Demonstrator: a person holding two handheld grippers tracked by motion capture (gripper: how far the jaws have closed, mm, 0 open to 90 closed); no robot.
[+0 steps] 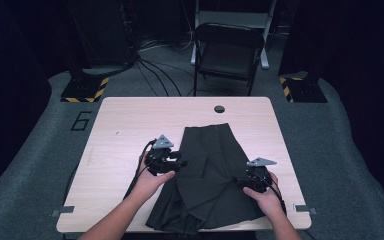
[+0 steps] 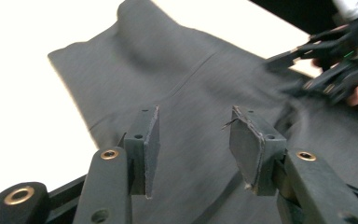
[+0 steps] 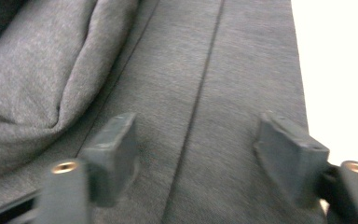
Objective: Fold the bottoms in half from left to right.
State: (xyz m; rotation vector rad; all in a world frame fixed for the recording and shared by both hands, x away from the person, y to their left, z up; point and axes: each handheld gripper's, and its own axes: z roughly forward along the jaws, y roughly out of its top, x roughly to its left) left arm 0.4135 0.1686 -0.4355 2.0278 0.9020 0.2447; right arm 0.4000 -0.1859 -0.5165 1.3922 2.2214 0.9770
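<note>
A dark grey pleated garment (image 1: 210, 170) lies spread on the light wooden table (image 1: 125, 130), its narrow end toward the far side and its wide hem at the near edge. My left gripper (image 1: 181, 163) sits at the garment's left edge, pointing across it. In the left gripper view its jaws (image 2: 193, 140) stand open above the cloth (image 2: 191, 79) with nothing between the pads. My right gripper (image 1: 242, 181) rests at the garment's right edge. Its jaws (image 3: 196, 144) are open over flat cloth (image 3: 205, 70) with a seam running between them and a fold at the upper left.
A round hole (image 1: 219, 109) sits near the table's far edge. Beyond the table stands a folding chair (image 1: 227, 50), with cables on the floor and two stand bases marked with yellow-black tape (image 1: 85, 90). Bare tabletop lies left of the garment. The right gripper (image 2: 328, 60) appears across the cloth.
</note>
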